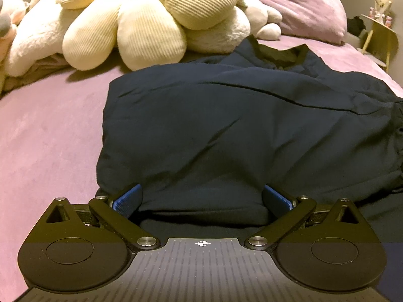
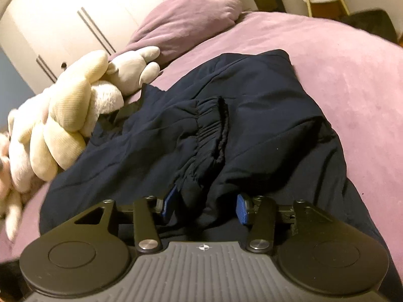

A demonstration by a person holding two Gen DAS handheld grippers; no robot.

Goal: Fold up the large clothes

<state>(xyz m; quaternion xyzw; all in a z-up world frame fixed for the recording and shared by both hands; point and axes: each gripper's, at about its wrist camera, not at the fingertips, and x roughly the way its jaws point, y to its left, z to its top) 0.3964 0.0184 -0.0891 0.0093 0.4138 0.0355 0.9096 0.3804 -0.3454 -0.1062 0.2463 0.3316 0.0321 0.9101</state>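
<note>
A dark navy garment (image 1: 226, 130) lies partly folded on a pink-purple bed (image 1: 45, 138). My left gripper (image 1: 201, 196) is open wide, its blue pads (image 1: 127, 198) on either side of a thick folded edge of the garment that fills the gap. In the right wrist view the same garment (image 2: 264, 125) shows an elastic gathered cuff (image 2: 216, 125) on top. My right gripper (image 2: 205, 203) is open, with a fold of the dark cloth lying between its blue pads (image 2: 243, 209).
A cream flower-shaped plush (image 1: 141, 22) and other soft toys (image 2: 63, 125) lie at the head of the bed, touching the garment's far edge. A purple pillow (image 1: 307, 10) lies far right. A wardrobe (image 2: 75, 17) and a small shelf (image 1: 380, 30) stand beyond the bed.
</note>
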